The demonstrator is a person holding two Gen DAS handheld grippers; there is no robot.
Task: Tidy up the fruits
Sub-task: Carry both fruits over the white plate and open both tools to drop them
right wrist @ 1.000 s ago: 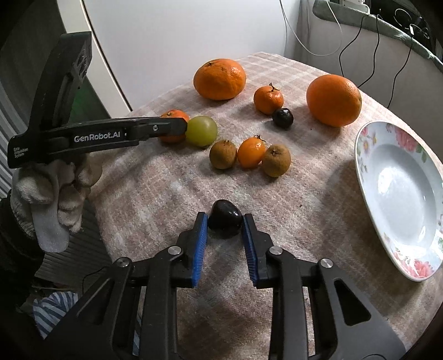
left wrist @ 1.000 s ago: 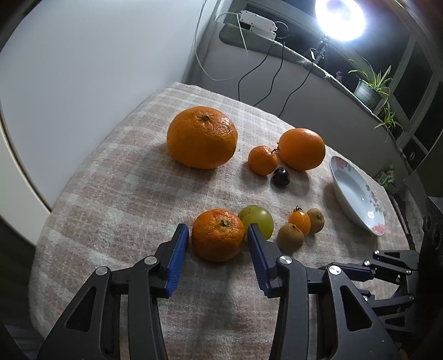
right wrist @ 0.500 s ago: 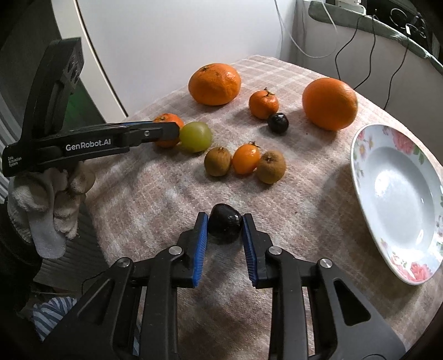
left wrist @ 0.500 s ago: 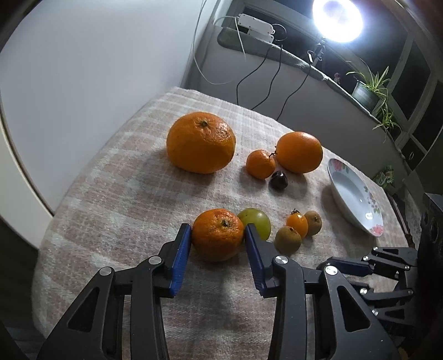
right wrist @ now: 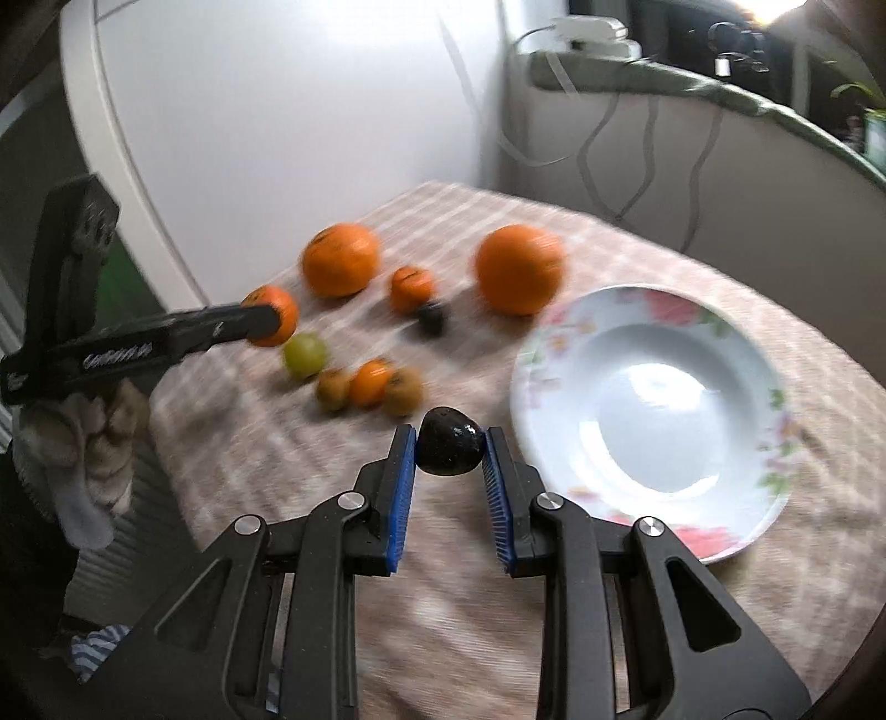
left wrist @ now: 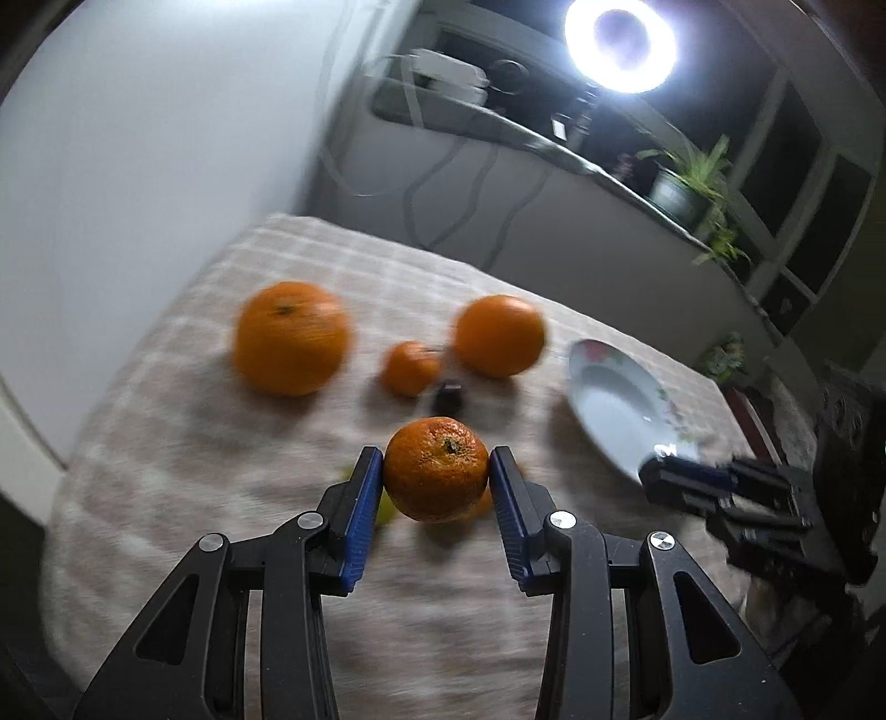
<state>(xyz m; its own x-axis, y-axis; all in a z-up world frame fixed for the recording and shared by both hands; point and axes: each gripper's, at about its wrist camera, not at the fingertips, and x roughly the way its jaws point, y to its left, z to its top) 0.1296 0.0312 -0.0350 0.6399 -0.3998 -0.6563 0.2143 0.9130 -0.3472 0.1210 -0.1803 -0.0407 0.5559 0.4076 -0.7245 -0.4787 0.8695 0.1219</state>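
My left gripper (left wrist: 436, 479) is shut on a mandarin (left wrist: 436, 469) and holds it above the checked tablecloth; it also shows in the right wrist view (right wrist: 271, 314). My right gripper (right wrist: 449, 450) is shut on a dark plum (right wrist: 448, 448), lifted just left of the white floral plate (right wrist: 653, 493). On the cloth lie a big orange (right wrist: 340, 259), a round orange (right wrist: 519, 268), a small mandarin (right wrist: 411, 288), a second dark plum (right wrist: 432, 318), a green grape (right wrist: 304, 354), two brown kiwis (right wrist: 332, 390) and a kumquat (right wrist: 370, 382).
The plate (left wrist: 609, 410) sits at the table's right side. A white wall is behind the table's left. Cables, a ledge, a plant (left wrist: 692, 177) and a ring light (left wrist: 620, 41) are at the back. The table edge drops off near left.
Both grippers have risen and swung right with their fruit. The left gripper closed on the mandarin and lifted it off the cloth. The plum now sits next to the plate's rim.
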